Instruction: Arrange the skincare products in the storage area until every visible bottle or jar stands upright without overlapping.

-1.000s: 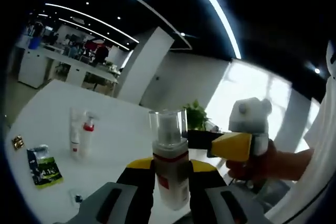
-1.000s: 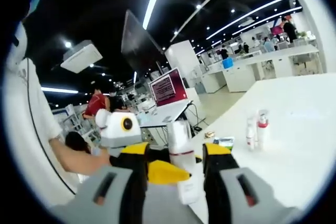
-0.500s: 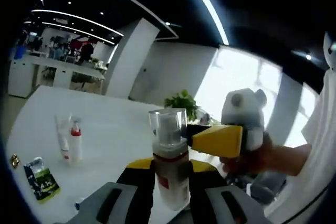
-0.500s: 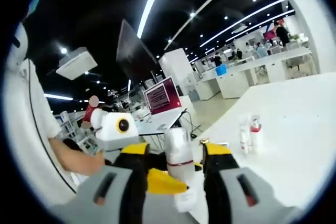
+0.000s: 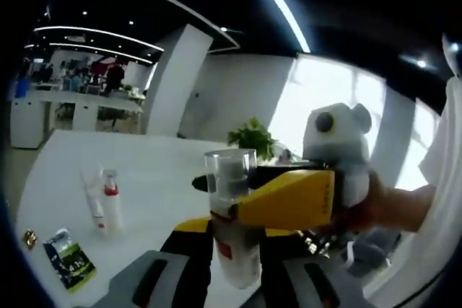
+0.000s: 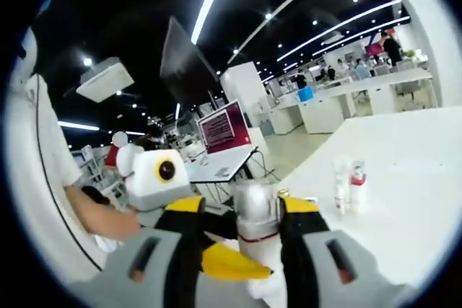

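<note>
My left gripper [image 5: 234, 234] is shut on a white pump bottle [image 5: 232, 250] with a red band and a clear cap [image 5: 229, 173], held upright above the table. My right gripper [image 5: 289, 200] comes in from the right, its yellow jaw crossing in front of the bottle's neck. In the right gripper view the same bottle [image 6: 254, 216] stands between the jaws of my right gripper [image 6: 244, 210], with a gap on each side. The left gripper [image 6: 227, 263] shows low in that view. A white tube [image 5: 94, 203] and a red-collared bottle [image 5: 110, 198] stand on the white table [image 5: 151, 171].
A green and black sachet [image 5: 70, 265] and a small gold item [image 5: 29, 236] lie near the table's edge. A person's hand [image 5: 390, 207] holds the right gripper. The two standing products [image 6: 348, 184] are on the table [image 6: 411, 178] beyond the held bottle. Desks fill the background.
My right gripper has moved in from the right until its jaws straddle the held bottle's upper part. The left gripper still holds the bottle; both views have shifted slightly.
</note>
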